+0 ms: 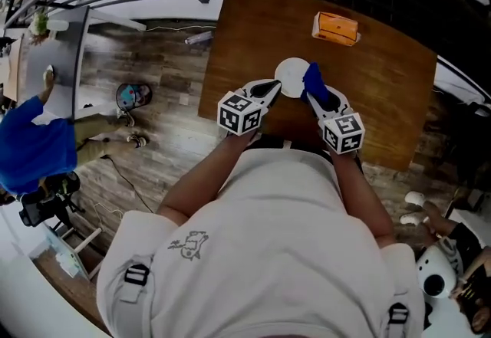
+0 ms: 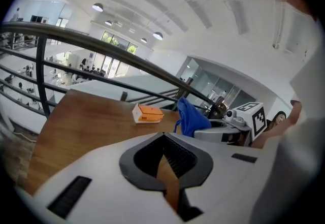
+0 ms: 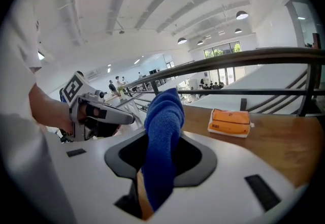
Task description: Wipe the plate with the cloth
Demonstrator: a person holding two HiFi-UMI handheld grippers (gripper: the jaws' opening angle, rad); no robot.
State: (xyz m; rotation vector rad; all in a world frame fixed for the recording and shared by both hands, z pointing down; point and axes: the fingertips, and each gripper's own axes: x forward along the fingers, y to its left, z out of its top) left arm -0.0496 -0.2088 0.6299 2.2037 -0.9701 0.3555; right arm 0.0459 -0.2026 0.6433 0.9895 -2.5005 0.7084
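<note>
Your right gripper point(image 1: 313, 93) is clamped on the blue cloth point(image 3: 162, 126), which stands up out of its jaws. Your left gripper point(image 1: 273, 86) has its jaws pressed together with nothing between them. The white plate point(image 1: 290, 74) lies on the wooden table point(image 1: 383, 99) just ahead of both tips, between them. The orange box point(image 1: 336, 28) sits farther ahead of the right one.

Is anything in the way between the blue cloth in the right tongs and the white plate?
Nothing visible does. The cloth in the right tongs overlaps the right edge of the plate in the head view; the orange pack lies well beyond.
</note>
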